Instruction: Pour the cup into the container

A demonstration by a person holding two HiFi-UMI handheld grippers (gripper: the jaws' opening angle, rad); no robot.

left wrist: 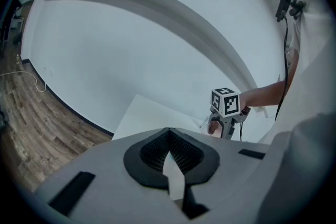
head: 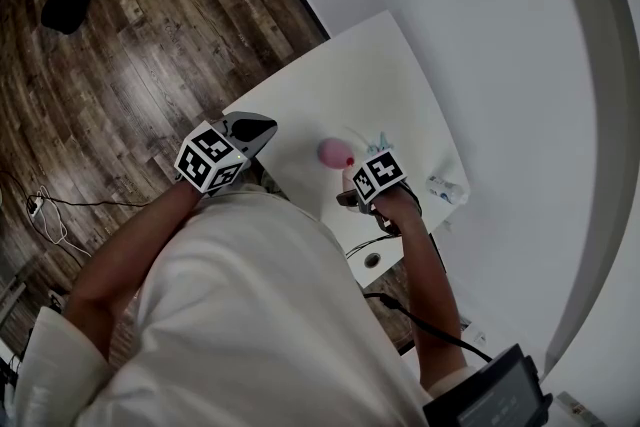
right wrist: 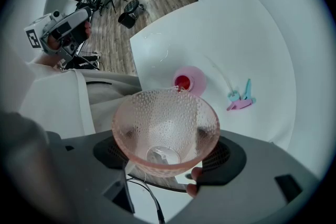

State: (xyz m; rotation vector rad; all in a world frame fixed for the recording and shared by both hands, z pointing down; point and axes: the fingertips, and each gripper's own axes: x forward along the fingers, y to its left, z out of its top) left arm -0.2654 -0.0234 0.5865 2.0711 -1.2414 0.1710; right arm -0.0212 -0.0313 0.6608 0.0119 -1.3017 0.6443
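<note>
Item, two hand-held grippers, as we carry them:

- Left gripper (head: 250, 131): raised at our left side, well apart from the other. Its jaws are pressed together with nothing between them.
- Left forearm (head: 125, 260): bare and bent at the elbow, with a white sleeve at the upper arm.
- Right gripper (right wrist: 167, 150): jaws set wide, clamped on the sides of a cup (right wrist: 164, 115).
- Right forearm (head: 428, 300): bare and stretched forward. One fingertip (right wrist: 194, 188) shows beneath the gripper body

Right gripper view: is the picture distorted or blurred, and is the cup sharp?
Right gripper view: strong fisheye, table edges bow, corners black; the dimpled cup is sharp, no harsh glare. Left gripper view: same bowing, the wall ledge curves.
</note>
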